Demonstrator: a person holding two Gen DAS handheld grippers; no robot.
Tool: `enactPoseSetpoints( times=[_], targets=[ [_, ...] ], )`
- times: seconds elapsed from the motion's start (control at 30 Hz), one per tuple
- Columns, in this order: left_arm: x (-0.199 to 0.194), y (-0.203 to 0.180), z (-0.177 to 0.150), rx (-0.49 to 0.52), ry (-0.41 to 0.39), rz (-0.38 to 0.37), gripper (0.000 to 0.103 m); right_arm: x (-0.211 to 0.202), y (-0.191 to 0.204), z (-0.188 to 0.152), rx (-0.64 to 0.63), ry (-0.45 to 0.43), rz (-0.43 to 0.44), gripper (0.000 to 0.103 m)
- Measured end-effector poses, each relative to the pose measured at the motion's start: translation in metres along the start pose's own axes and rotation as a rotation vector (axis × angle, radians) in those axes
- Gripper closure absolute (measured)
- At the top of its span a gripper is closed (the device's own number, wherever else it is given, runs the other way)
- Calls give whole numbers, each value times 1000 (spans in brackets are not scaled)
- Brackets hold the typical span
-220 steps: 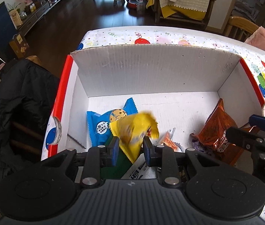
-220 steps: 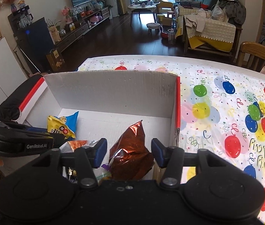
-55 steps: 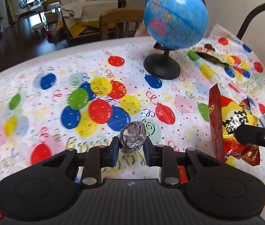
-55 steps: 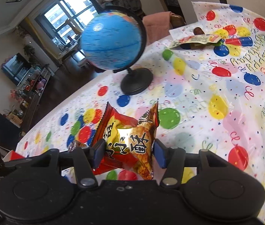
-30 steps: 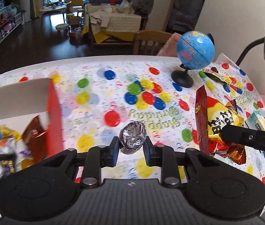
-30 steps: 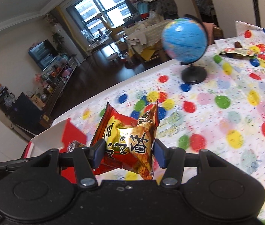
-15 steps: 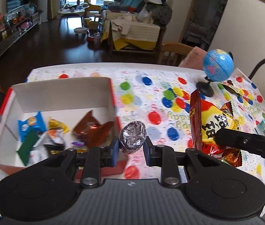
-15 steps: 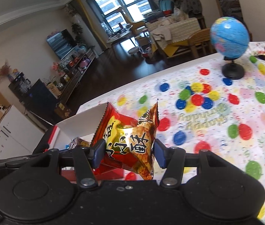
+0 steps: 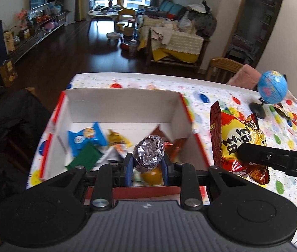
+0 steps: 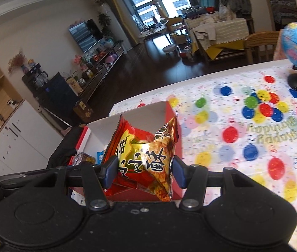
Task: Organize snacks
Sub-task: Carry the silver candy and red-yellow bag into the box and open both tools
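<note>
My left gripper point(image 9: 147, 163) is shut on a round foil-wrapped snack point(image 9: 148, 152) and holds it above the near edge of the white cardboard box point(image 9: 123, 105) with red rims. The box holds several snack packets, among them a blue one point(image 9: 86, 136), a green one point(image 9: 84, 157) and a brown one point(image 9: 174, 147). My right gripper point(image 10: 144, 171) is shut on a red and yellow snack bag point(image 10: 146, 157) and holds it above the box's right side point(image 10: 172, 126). The bag also shows in the left wrist view point(image 9: 238, 140).
The table carries a balloon-print cloth point(image 10: 253, 126). A small blue globe point(image 9: 271, 88) stands at the far right. A chair with a black jacket point(image 9: 12, 130) is left of the box. A wooden chair point(image 9: 224, 67) stands behind the table.
Both grippers have swung left from the globe side of the table to the box, each still holding its snack. The box is now closer and right under the left gripper.
</note>
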State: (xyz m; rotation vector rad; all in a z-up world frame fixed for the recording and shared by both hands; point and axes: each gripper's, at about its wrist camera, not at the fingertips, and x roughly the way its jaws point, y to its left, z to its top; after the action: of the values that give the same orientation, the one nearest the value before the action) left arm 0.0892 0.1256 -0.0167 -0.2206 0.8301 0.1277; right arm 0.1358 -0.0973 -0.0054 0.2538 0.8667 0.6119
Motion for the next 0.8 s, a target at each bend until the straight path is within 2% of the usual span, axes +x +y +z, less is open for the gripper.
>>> enactPoseSetpoints(
  times=[0.4,0.8],
  targets=[
    [26,70,5,-51,40,98,77,67,46,-2,-108,77,-37,49],
    [68,83,0,-1,105,98,77,111,53,-14,-149,164,-87,49]
  ],
)
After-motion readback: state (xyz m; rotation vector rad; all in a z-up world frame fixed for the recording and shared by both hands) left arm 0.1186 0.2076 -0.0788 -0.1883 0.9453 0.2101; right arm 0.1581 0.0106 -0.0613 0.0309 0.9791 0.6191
